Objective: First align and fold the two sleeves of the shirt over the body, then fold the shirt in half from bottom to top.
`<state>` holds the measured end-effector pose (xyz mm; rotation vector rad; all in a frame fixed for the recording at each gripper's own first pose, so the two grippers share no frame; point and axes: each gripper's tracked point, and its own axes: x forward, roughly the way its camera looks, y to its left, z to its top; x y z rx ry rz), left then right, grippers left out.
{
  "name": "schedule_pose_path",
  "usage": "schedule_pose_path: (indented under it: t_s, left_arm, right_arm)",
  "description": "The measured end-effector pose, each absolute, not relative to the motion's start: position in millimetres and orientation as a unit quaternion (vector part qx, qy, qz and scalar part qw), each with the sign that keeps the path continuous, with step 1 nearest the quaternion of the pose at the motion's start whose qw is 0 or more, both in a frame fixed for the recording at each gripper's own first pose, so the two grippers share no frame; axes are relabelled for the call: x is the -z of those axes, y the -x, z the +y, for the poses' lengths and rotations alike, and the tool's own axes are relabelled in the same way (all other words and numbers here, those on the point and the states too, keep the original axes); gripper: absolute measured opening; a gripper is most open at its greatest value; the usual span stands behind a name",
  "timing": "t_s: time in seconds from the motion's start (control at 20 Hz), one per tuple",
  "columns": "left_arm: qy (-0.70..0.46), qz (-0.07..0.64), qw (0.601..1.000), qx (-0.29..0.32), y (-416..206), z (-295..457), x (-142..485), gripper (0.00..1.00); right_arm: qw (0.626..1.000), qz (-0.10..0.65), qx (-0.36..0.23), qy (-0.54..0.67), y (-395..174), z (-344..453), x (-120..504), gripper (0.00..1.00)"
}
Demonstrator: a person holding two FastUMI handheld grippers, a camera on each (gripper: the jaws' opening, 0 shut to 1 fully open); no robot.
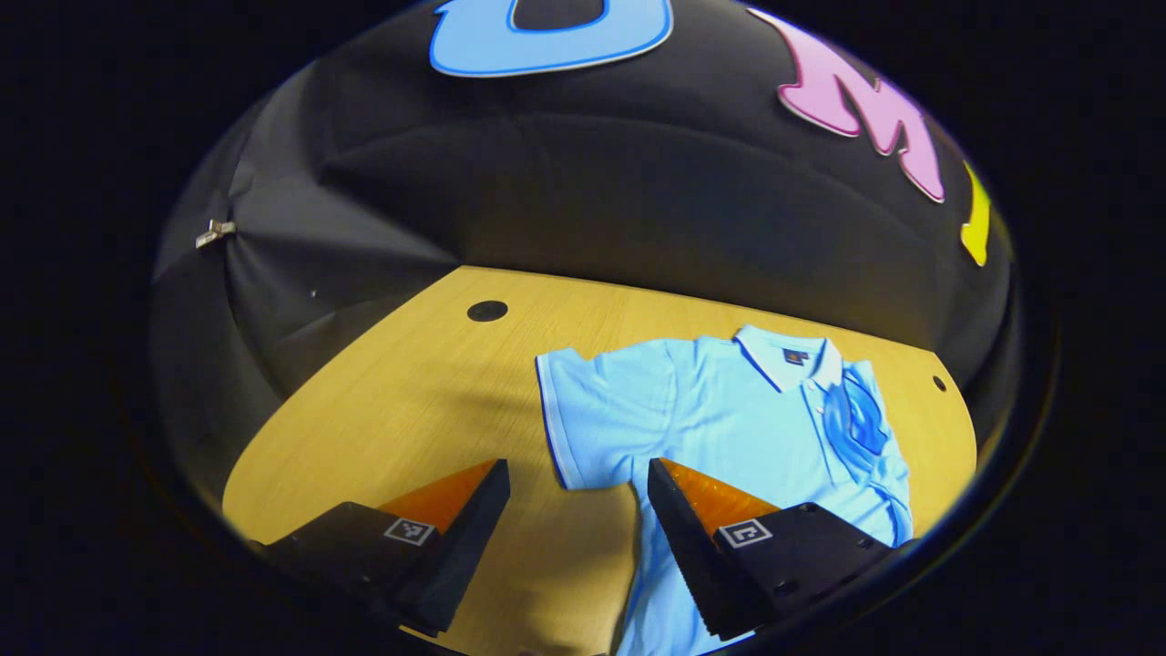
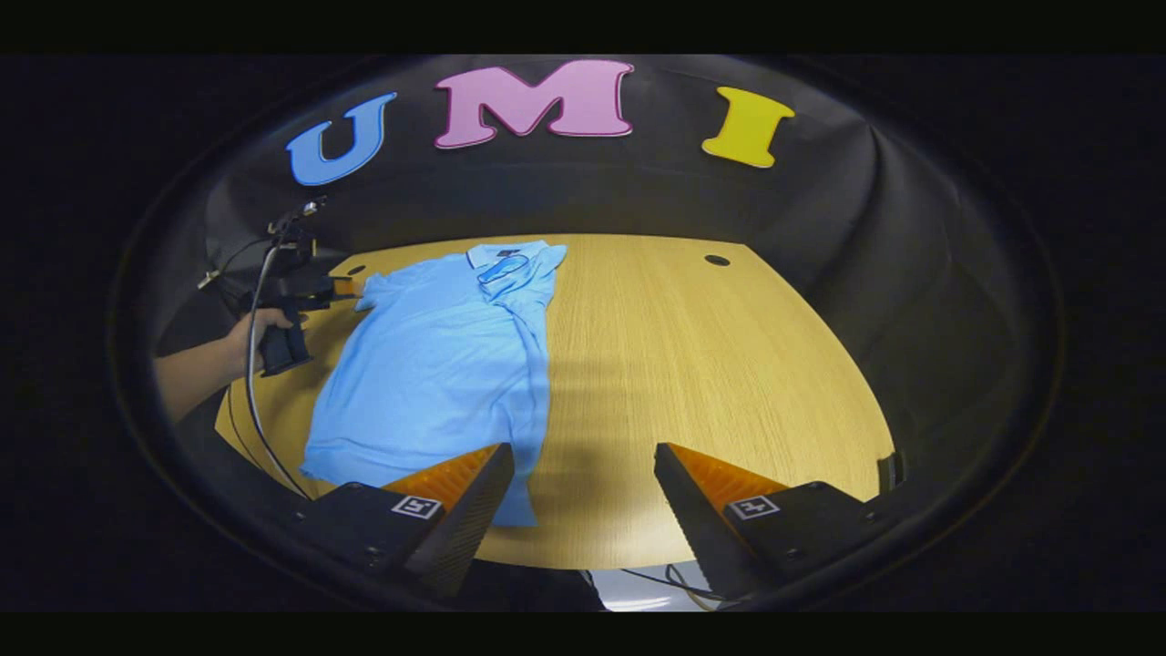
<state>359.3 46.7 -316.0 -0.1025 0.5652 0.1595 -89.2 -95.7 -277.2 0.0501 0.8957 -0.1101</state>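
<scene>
Light-blue polo shirt (image 2: 428, 364) flat on table, one sleeve folded over body

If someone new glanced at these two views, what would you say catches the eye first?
First, the light blue polo shirt lying flat on the wooden table, one sleeve already folded over the body, the other sleeve spread out. Then the open left tongs near that spread sleeve. In the right gripper view, a hand holds those tongs at the table's far left edge.

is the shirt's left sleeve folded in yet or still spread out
Spread out. The left sleeve lies flat on the table, beside the body; the right sleeve is folded over.
</scene>
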Motion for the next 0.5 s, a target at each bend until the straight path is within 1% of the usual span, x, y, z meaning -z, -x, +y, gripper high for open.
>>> schedule_pose_path:
  t_s: [0.1, 0.15, 0.2, 0.25, 0.35, 0.4, 0.45, 0.5]
  left_arm:
    - [0.058, 0.29, 0.951, -0.086, -378.3, 52.9, 327.8, 0.97]
    - [0.055, 0.294, 0.95, -0.086, -386.7, 55.5, 332.5, 0.92]
    - [0.05, 0.301, 0.948, -0.087, -392.9, 56.6, 339.3, 0.97]
    - [0.048, 0.31, 0.946, -0.085, -395.7, 55.1, 345.5, 0.98]
    - [0.015, 0.317, 0.945, -0.082, -401.4, 57.3, 352.4, 0.96]
    - [0.003, 0.317, 0.945, -0.073, -400.2, 52.0, 349.0, 0.88]
    - [0.001, 0.322, 0.945, -0.061, -404.9, 46.0, 350.3, 0.86]
    - [-0.002, 0.323, 0.945, -0.056, -404.0, 43.2, 349.2, 0.75]
  right_arm:
    - [0.901, 0.431, 0.055, -0.022, 84.3, -100.2, 276.7, 0.98]
    - [0.901, 0.43, 0.055, -0.022, 81.5, -101.5, 277.0, 0.98]
    - [0.902, 0.428, 0.056, -0.023, 78.3, -103.0, 276.5, 0.98]
    - [0.902, 0.427, 0.055, -0.027, 75.2, -103.0, 276.4, 0.99]
    - [0.902, 0.426, 0.056, -0.033, 69.8, -102.9, 276.8, 0.98]
    - [0.903, 0.425, 0.056, -0.034, 66.7, -103.8, 277.5, 0.98]
    - [0.903, 0.425, 0.056, -0.036, 63.7, -103.5, 279.4, 0.98]
    - [0.902, 0.426, 0.055, -0.039, 62.3, -102.8, 280.6, 0.98]
